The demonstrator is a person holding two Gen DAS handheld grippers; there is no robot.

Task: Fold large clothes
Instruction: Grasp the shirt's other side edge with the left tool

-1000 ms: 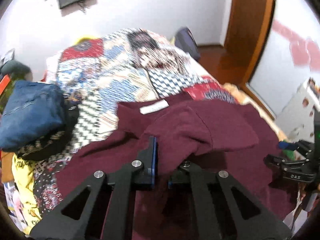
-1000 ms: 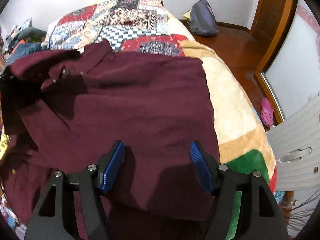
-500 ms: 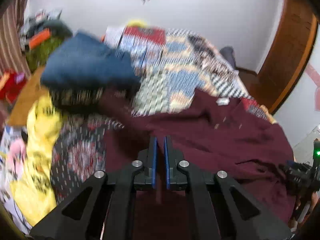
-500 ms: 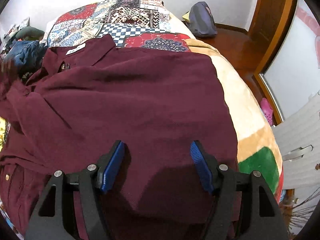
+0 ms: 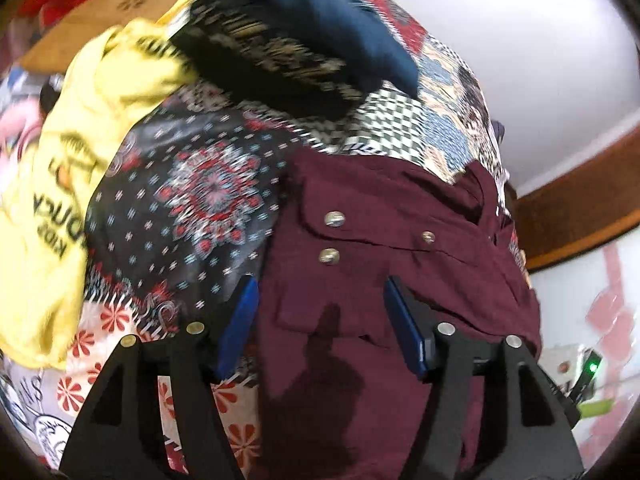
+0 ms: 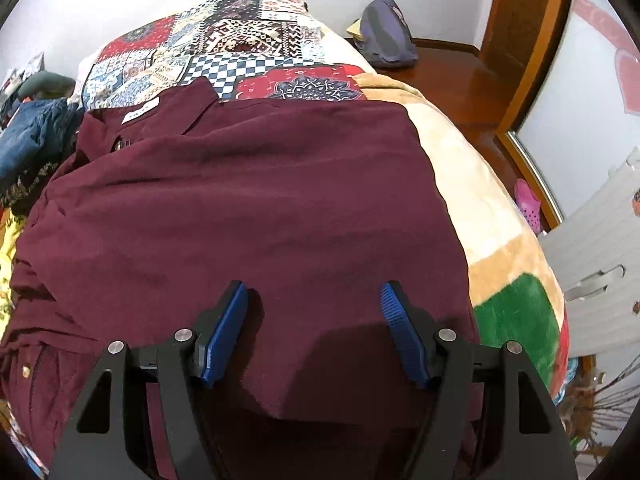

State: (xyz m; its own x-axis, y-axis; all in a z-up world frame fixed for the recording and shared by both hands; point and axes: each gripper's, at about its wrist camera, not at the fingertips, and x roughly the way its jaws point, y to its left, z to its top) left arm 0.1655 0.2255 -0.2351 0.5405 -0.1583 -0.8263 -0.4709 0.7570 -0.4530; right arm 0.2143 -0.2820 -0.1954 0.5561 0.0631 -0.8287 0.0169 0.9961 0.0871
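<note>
Swung across to the near-left side of the bed, the left tongs (image 5: 320, 320) have let go of the maroon shirt (image 6: 240, 208): a second ago they were pinched together on its cloth, and now their jaws are opening, with the buttoned cuff (image 5: 340, 232) lying loose between and just beyond them. The right tongs (image 6: 314, 332) have barely shifted and hang apart above the shirt's lower half, gripping nothing. Spread on the patchwork bed (image 6: 256, 44), the shirt runs lengthwise away from both tongs, collar label (image 6: 140, 111) at the far end. The left tongs are nearer the sleeve side, so I'd expect them to fold next.
</note>
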